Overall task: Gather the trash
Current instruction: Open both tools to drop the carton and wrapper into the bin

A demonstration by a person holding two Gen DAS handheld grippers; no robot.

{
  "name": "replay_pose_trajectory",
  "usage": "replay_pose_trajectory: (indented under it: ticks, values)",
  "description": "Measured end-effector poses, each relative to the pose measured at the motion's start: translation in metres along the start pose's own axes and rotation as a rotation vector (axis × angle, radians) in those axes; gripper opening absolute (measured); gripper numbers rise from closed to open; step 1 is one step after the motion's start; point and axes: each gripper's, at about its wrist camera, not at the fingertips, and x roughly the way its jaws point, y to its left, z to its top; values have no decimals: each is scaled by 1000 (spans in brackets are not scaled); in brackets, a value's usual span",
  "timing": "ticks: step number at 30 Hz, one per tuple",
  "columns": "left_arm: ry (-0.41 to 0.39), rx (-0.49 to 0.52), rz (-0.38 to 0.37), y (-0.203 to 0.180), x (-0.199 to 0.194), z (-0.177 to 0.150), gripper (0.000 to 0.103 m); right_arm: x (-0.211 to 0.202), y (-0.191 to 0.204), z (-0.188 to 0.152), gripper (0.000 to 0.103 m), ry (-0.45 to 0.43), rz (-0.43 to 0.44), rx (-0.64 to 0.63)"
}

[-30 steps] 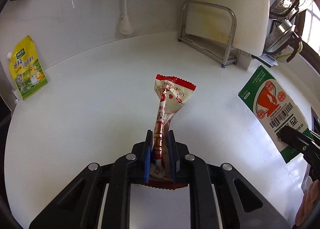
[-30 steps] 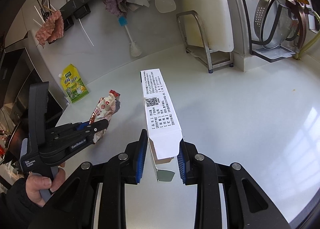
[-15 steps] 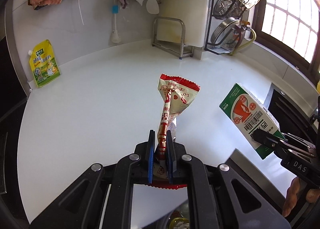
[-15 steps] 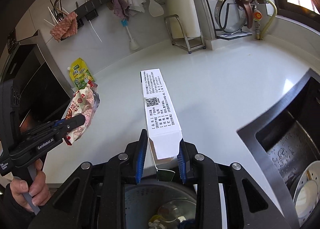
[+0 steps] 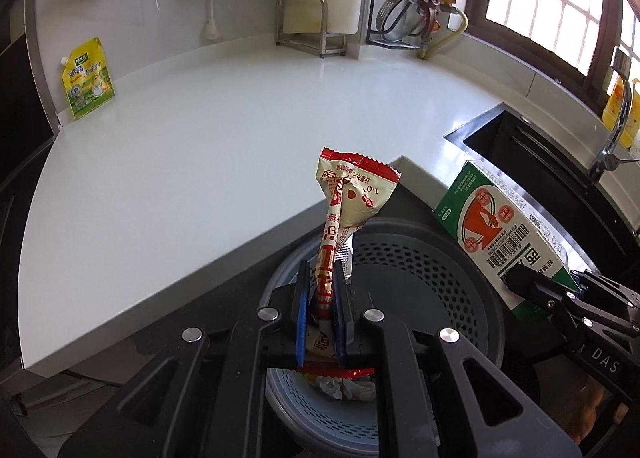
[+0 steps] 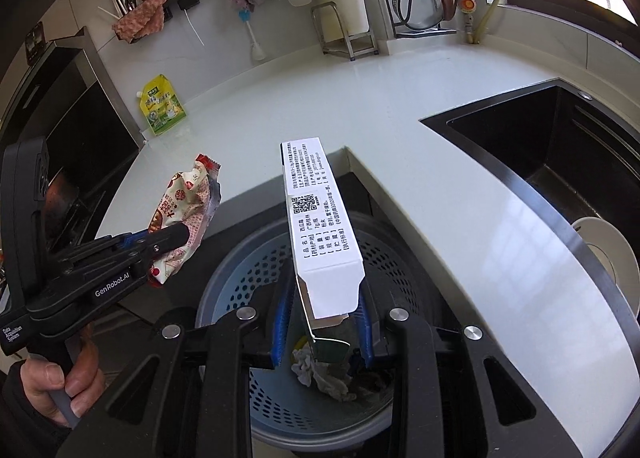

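Note:
My left gripper (image 5: 323, 298) is shut on a red and cream snack wrapper (image 5: 352, 194) and holds it upright over a round grey perforated trash bin (image 5: 448, 282). The wrapper (image 6: 188, 210) and left gripper (image 6: 160, 242) also show in the right wrist view. My right gripper (image 6: 322, 322) is shut on a green and white carton (image 6: 320, 226), held over the same bin (image 6: 260, 270). The carton also shows in the left wrist view (image 5: 500, 234). Crumpled paper (image 6: 320, 374) lies in the bin.
The white counter (image 5: 200, 146) carries a yellow pouch (image 5: 86, 78) by the back wall and a cutting board rack (image 5: 312, 26). A black sink (image 6: 552, 154) with a white plate (image 6: 608, 254) is at the right. Utensils and cloths hang on the wall.
Both grippers have pulled back from the counter with their loads and now hang over the trash bin below the counter edge.

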Motion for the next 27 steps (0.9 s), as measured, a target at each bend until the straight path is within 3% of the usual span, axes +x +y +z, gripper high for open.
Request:
replay_pose_trajectory:
  ticks: [8,11,12,13,27]
  values:
    - [50,-14,-4,-2,6,-27,15,16,0,-31,28,66,-3,21]
    - [55,-14,0,-2,5,-34,37,13,-1,-34,41,44,4,35]
    - [50,-15,5,-2,4,-36,50,12,-2,-34,43,35,9,43]
    - [43,-17,12,-1,3,-37,56,11,-2,-34,43,29,13,50]
    - [22,-51,60,11,-1,-46,75,9,-1,-46,55,-17,27,77]
